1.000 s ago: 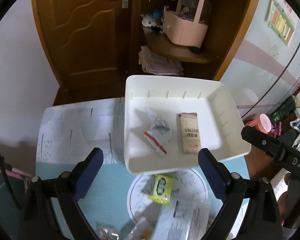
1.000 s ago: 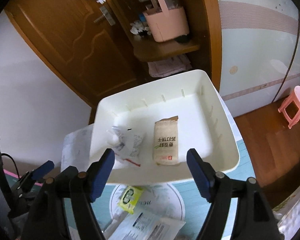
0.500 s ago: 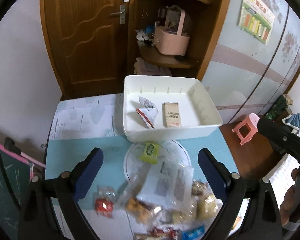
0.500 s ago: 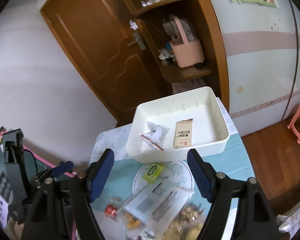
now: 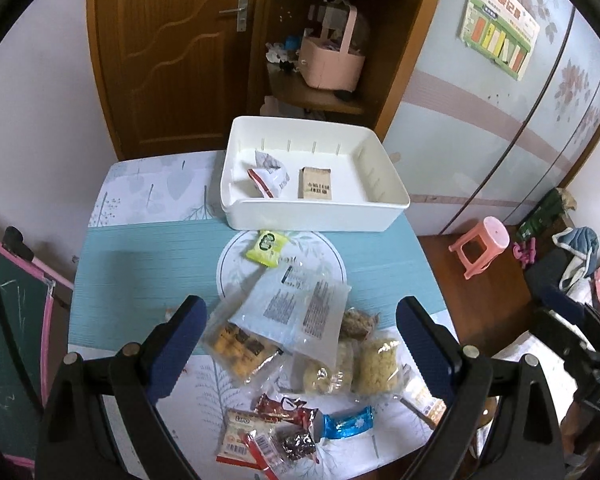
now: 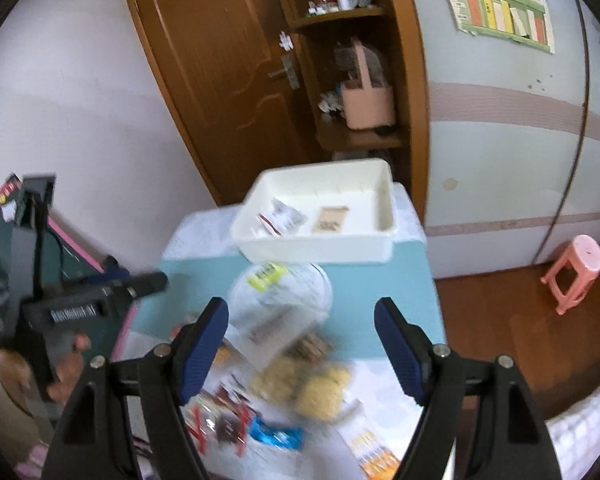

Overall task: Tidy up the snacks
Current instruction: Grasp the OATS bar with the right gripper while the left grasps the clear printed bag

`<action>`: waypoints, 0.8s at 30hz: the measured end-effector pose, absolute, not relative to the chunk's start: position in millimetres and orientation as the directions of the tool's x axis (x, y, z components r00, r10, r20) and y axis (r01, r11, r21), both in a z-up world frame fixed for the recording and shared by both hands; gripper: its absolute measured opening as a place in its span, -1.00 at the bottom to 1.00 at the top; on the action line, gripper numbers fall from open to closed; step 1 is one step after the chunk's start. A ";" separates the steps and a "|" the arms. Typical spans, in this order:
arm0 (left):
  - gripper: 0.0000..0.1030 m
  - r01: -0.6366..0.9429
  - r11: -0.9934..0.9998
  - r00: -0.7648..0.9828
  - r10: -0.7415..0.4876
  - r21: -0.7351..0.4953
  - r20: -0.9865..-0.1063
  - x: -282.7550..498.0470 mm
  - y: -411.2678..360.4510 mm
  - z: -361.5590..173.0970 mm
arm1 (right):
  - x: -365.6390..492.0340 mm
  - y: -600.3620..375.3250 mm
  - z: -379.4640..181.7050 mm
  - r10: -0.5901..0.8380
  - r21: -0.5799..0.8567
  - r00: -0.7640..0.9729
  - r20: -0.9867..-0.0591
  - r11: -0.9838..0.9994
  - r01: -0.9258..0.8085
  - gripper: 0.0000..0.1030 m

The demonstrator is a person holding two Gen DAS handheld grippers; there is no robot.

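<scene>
Left wrist view: left gripper (image 5: 300, 338) is spread wide, empty, over the snack pile (image 5: 300, 344); the white bin (image 5: 316, 208) holds 2 packets, long side running left-right. Right wrist view's blurry, right gripper (image 6: 302, 342) gaping, nothing held, bin skewed.

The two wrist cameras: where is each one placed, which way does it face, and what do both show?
Left wrist: on the left tongs, above the near table edge, facing down over the loose snack packets to the white rectangular plastic bin; its open blue-padded fingers show, with the right tongs at the right edge.
Right wrist: on the right tongs, tilted and blurred, facing the bin; the left tongs and a hand show at left.
Shared: bin, yellow-green sachet, pink handled basket.
</scene>
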State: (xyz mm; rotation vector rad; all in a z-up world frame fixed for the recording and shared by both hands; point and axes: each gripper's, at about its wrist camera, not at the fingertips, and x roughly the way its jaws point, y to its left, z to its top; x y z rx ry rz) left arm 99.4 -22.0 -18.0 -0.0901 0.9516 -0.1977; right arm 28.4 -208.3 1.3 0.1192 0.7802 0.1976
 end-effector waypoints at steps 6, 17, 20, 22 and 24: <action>0.85 0.192 0.976 0.553 -0.196 -0.104 -0.810 94.2 -39.0 -30.3 | 11.6 -237.1 -32.4 0.179 0.156 0.628 -0.757 0.983 -0.092 0.48; 0.85 0.341 0.940 0.364 -0.138 -0.005 -0.921 109.1 -68.6 -109.2 | -4.7 -259.3 -127.2 0.169 0.133 0.417 -0.893 0.984 -0.114 0.48; 0.85 0.369 0.929 0.330 -0.128 0.003 -0.935 118.6 -74.9 -126.0 | -4.8 -252.1 -149.7 0.159 0.115 0.364 -0.918 0.984 -0.139 0.48; 0.85 0.383 0.924 0.294 -0.120 0.002 -0.948 128.7 -79.0 -138.7 | -3.9 -246.8 -162.5 0.147 0.098 0.341 -0.929 0.982 -0.159 0.48; 0.85 0.392 0.920 0.263 -0.109 0.003 -0.959 138.1 -83.2 -149.3 | -2.7 -241.0 -172.7 0.131 0.077 0.323 -0.937 0.981 -0.175 0.48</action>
